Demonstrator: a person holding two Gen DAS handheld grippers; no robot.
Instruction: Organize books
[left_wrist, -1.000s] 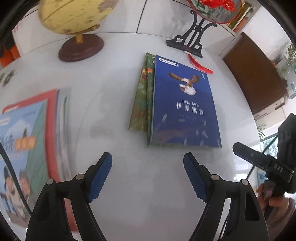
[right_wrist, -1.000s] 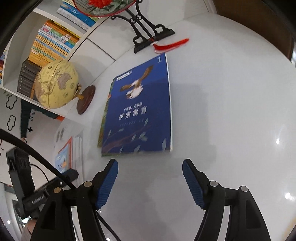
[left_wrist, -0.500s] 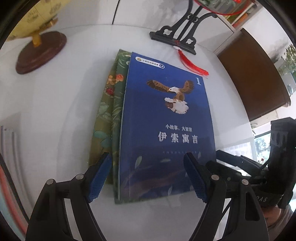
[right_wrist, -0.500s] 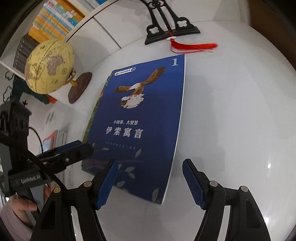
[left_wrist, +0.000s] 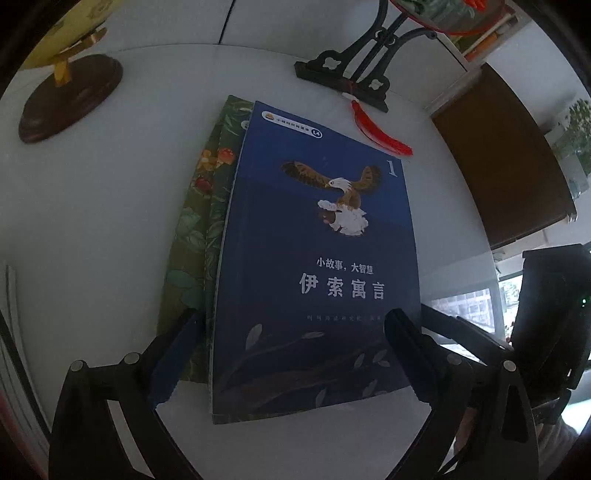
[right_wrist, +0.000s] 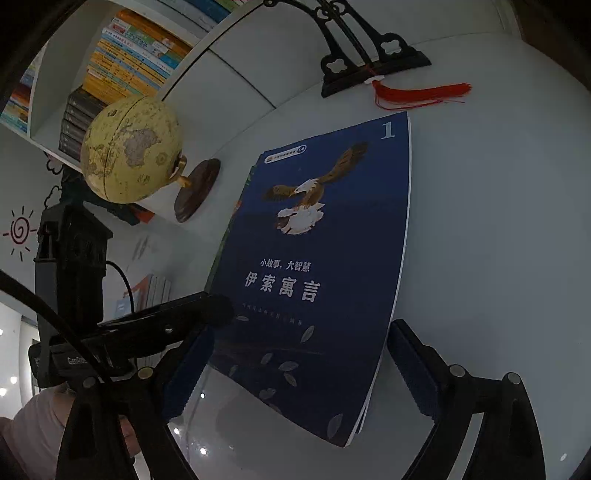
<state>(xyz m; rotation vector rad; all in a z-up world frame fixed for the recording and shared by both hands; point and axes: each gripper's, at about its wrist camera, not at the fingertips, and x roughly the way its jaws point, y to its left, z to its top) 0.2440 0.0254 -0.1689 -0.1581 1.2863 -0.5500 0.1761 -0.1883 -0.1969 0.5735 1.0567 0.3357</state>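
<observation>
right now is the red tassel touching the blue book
Apart. The right wrist view shows white table between the red tassel and the blue book's top edge.

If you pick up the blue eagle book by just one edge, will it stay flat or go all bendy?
Probably bendy: the blue eagle book looks thin with a soft cover, and its near corner seems curled off the white table. It may also slide, since it lies on the green book and its cover looks smooth.

White table (left_wrist: 110, 221), green book (left_wrist: 192, 236), globe (right_wrist: 131, 149), stand (left_wrist: 343, 75)
</observation>
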